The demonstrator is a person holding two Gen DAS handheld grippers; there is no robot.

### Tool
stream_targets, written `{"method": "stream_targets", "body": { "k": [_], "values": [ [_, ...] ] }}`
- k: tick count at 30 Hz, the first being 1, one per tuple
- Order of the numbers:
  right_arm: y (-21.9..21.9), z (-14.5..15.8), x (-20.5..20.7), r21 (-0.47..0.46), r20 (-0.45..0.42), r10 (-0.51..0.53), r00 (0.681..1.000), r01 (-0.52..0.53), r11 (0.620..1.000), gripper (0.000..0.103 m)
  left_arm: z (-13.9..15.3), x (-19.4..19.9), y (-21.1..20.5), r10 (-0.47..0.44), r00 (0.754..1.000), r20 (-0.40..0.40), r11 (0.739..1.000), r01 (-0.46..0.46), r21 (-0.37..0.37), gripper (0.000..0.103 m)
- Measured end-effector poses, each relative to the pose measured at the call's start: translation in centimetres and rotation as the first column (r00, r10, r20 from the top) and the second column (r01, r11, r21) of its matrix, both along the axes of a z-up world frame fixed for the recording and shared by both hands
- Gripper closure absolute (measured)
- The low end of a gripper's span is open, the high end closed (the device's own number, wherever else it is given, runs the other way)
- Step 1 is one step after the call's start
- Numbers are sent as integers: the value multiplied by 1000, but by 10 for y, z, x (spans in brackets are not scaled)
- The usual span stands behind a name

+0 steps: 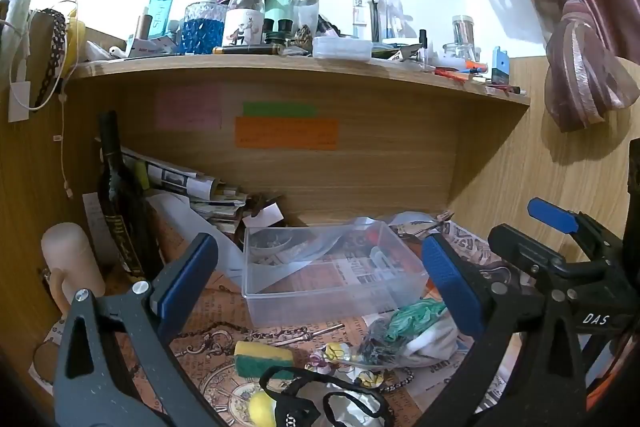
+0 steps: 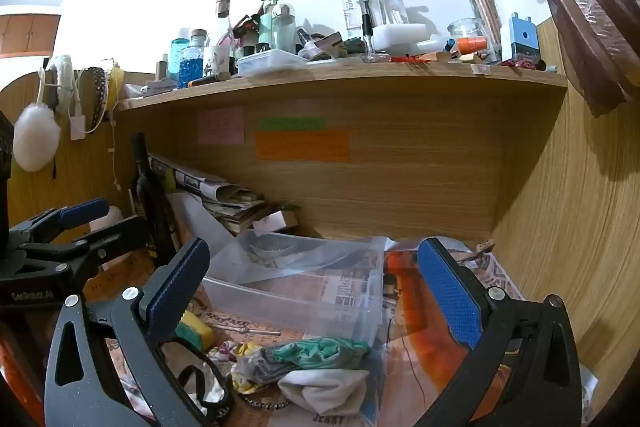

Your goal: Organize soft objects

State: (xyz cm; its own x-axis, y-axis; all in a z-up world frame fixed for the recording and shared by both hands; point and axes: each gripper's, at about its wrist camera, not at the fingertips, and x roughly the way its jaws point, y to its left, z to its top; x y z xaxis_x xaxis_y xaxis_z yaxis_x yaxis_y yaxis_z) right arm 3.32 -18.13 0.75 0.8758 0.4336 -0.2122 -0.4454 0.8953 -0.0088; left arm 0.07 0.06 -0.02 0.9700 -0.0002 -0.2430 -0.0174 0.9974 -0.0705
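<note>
1. Both tongs, left tongs (image 1: 316,283) and right tongs (image 2: 312,295), gape wide, holding nothing.
2. Soft pile (image 2: 316,367) lies near the clear box (image 1: 320,267) on the counter (image 1: 224,311).
3. Likely light, limp; pinch a bunched fold.

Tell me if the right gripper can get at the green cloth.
Probably yes: the right gripper is open, and the green cloth lies on top of the pile in front of the clear box, nothing covering it.
</note>
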Motion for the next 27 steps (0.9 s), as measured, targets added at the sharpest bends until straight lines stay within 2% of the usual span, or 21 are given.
{"method": "stream_targets", "body": {
  "k": [27],
  "values": [
    [2, 2, -3, 6, -1, 1, 1000, -1, 1000, 0, 2, -2, -4, -17, 1000, 14, 1000, 17, 14, 0]
  ]
}}
